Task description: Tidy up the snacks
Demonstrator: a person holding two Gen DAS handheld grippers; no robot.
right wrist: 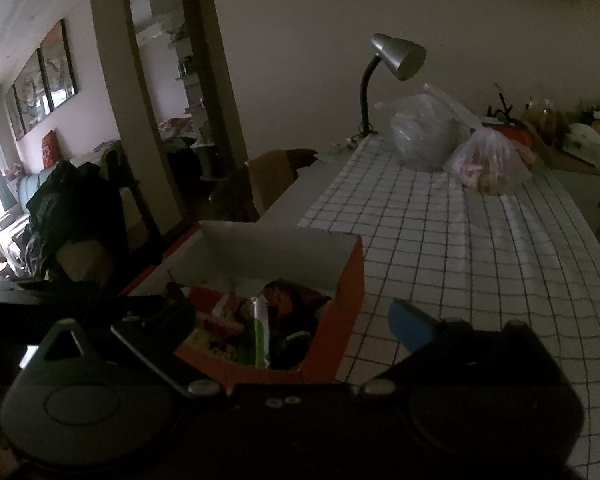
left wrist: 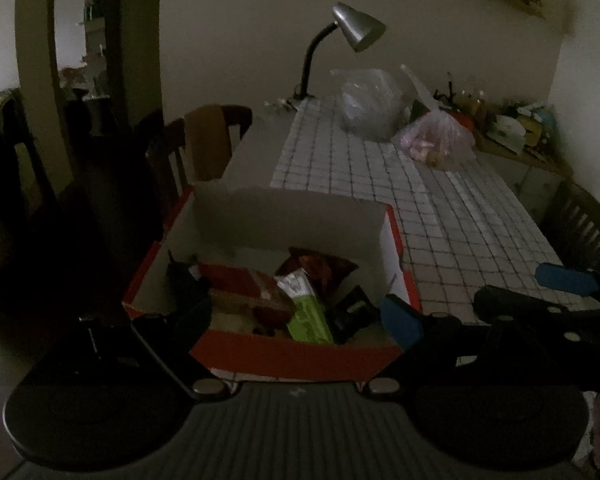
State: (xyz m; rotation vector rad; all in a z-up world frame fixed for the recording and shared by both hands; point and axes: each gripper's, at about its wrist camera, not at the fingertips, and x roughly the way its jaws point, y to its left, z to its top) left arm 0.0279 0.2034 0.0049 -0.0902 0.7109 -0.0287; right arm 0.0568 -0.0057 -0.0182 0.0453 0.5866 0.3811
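Observation:
An open red cardboard box (left wrist: pixel 300 354) with white inner walls stands at the near left corner of the table. It holds several snack packets: a green one (left wrist: pixel 306 312), a red one (left wrist: pixel 240 280) and a dark red bag (left wrist: pixel 320 268). My left gripper (left wrist: pixel 294 312) hangs open over the box's near end, nothing pinched between its fingers. The right gripper (left wrist: pixel 528 292) shows just right of it, above the cloth. In the right wrist view the box (right wrist: pixel 340 320) and the green packet (right wrist: pixel 262 340) lie below the right gripper (right wrist: pixel 294 320), which is open and empty.
A checked white cloth (left wrist: pixel 440 208) covers the table. At the far end stand a silver desk lamp (left wrist: pixel 356 28), a clear plastic bag (left wrist: pixel 368 104) and a pinkish bag (left wrist: pixel 440 140). Wooden chairs (left wrist: pixel 204 144) flank the table. A cluttered shelf (left wrist: pixel 512 124) runs along the right wall.

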